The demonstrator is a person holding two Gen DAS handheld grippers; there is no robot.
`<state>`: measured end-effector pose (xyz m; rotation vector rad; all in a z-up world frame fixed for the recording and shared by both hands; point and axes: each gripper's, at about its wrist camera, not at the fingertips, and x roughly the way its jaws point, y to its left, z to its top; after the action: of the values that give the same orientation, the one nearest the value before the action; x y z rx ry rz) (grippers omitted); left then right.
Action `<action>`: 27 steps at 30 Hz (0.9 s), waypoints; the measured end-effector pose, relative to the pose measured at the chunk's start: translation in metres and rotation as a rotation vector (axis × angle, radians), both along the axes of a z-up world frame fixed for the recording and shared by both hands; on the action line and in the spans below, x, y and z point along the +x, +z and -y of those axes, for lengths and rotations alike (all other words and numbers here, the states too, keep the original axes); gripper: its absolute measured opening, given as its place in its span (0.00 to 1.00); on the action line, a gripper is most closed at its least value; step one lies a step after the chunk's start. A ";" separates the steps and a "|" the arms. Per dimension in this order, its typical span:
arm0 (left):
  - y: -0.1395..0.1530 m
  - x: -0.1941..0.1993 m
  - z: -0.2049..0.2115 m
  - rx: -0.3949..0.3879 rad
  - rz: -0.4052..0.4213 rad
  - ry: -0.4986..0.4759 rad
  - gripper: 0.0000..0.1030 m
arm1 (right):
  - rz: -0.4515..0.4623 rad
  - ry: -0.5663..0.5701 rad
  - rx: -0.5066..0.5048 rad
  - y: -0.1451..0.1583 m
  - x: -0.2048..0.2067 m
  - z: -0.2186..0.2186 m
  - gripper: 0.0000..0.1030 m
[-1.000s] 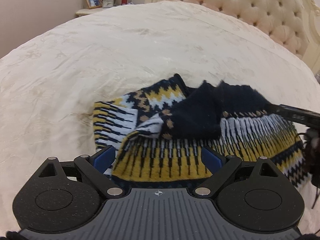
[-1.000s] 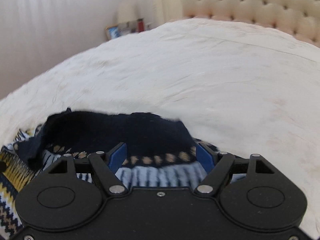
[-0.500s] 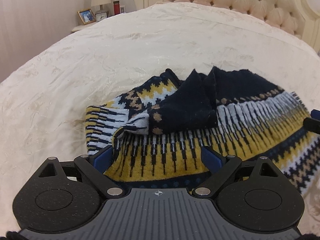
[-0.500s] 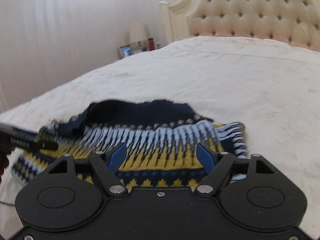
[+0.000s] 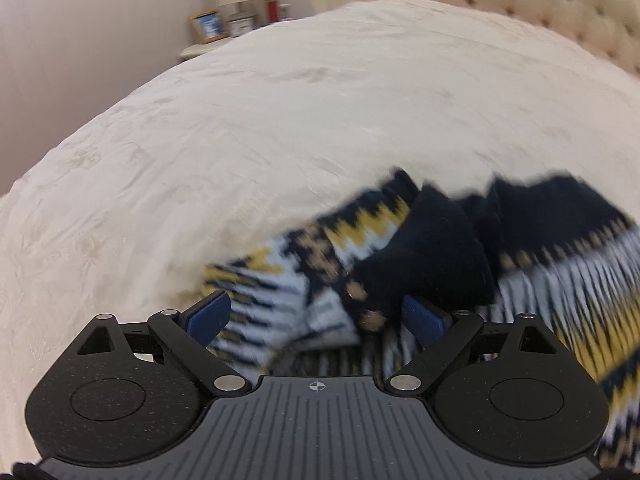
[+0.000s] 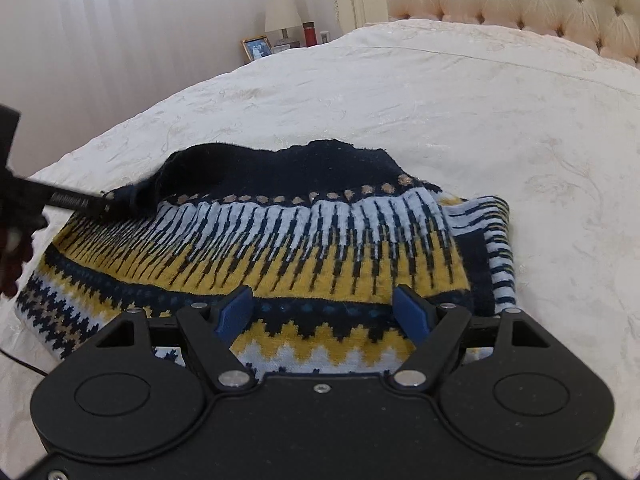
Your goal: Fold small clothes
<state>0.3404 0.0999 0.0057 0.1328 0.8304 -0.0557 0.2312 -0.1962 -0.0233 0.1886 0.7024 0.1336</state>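
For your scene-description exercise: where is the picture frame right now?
The picture frame stands on the bedside table beyond the far left corner of the bed, left of the lamp and the red bottle; both views show it upper centre-left.

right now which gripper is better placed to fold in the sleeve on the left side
Left, probably. The left gripper hangs open over the bunched sleeve at the sweater's left edge. The right gripper, also open, faces the hem's middle, away from that sleeve.

Cream embroidered bedspread across the middle; tufted beige headboard at one o'clock; at twelve, white-shaded lamp, gold-framed photo, red cylindrical bottle.
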 end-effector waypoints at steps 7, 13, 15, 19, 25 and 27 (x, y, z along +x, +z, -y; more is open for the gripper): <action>0.002 0.032 -0.027 0.021 -0.046 0.197 0.90 | -0.007 -0.039 0.079 0.004 0.001 0.014 0.77; 0.020 -0.020 -0.023 -0.005 0.053 0.132 0.90 | 0.002 -0.063 0.099 0.008 0.000 0.023 0.77; 0.027 -0.044 -0.015 0.018 0.111 0.085 0.90 | 0.000 -0.070 0.111 0.008 0.001 0.025 0.77; 0.027 -0.073 0.003 -0.038 0.120 -0.051 0.90 | -0.001 -0.072 0.115 0.009 -0.002 0.025 0.77; -0.003 -0.066 0.038 -0.012 0.063 -0.245 0.90 | -0.006 -0.062 0.107 0.009 -0.003 0.024 0.77; -0.009 -0.053 0.038 -0.027 0.050 -0.245 0.90 | -0.010 -0.064 0.110 0.008 -0.002 0.024 0.77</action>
<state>0.2869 0.0620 -0.0031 0.2091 0.7594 -0.2932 0.2292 -0.2207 -0.0158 0.3170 0.6987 0.1106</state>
